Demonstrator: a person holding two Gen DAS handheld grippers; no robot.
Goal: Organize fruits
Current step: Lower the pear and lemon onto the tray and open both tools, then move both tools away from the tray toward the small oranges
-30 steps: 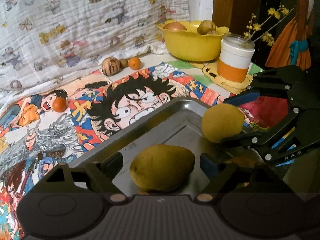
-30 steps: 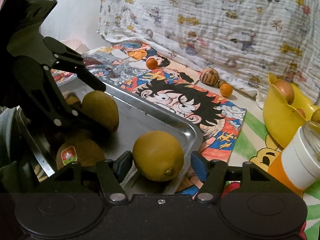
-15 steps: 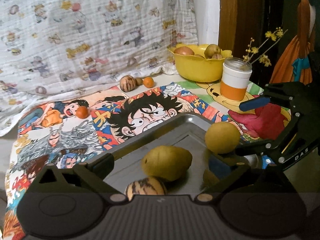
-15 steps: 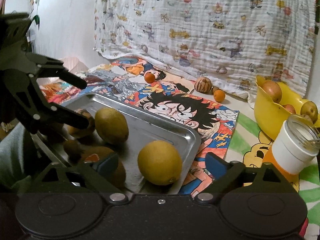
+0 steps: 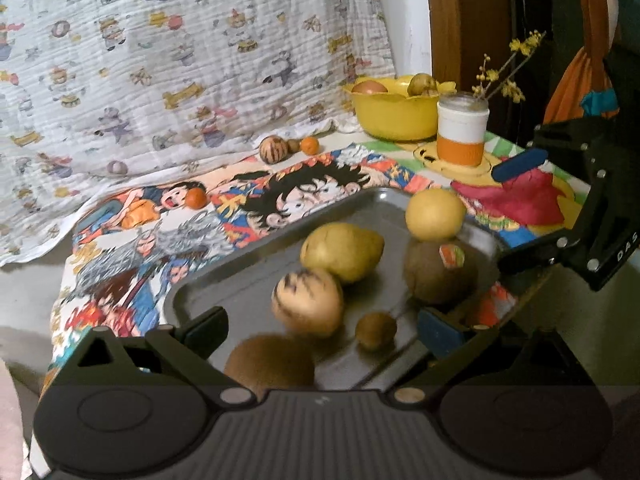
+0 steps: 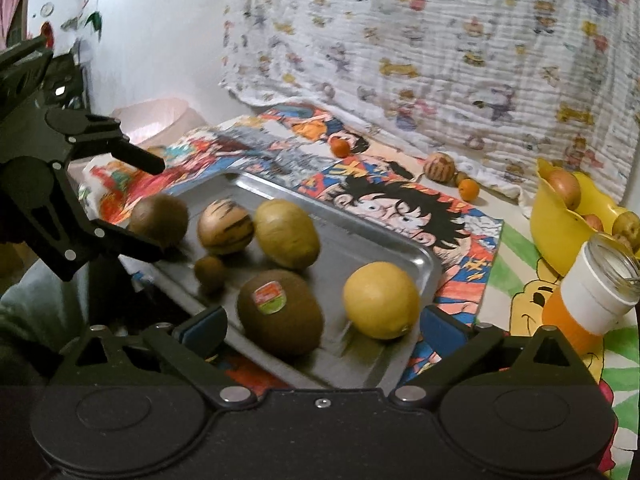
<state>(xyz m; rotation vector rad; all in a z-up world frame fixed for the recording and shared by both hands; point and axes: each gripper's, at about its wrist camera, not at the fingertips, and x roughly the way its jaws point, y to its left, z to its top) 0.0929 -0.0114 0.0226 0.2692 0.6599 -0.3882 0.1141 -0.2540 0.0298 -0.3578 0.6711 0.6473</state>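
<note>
Both claws gape wide and hold nothing. The left claw (image 5: 322,326) hangs over the metal tray (image 5: 248,276) in the lower centre, with the striped fruit (image 5: 307,303) and the small kiwi (image 5: 376,330) between its fingers. The right claw (image 6: 324,326) frames the stickered kiwi (image 6: 280,312) and the lemon (image 6: 381,300). At upper right, the yellow bowl (image 5: 394,114) holds several fruits.

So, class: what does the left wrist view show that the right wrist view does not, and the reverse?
Left wrist only: yellow flower sprigs in the jar and a dark wooden door frame.
Right wrist only: a pink tub by the white wall.
Both: the metal tray of fruit, with the lemon, the stickered kiwi and the yellow bowl beyond.
</note>
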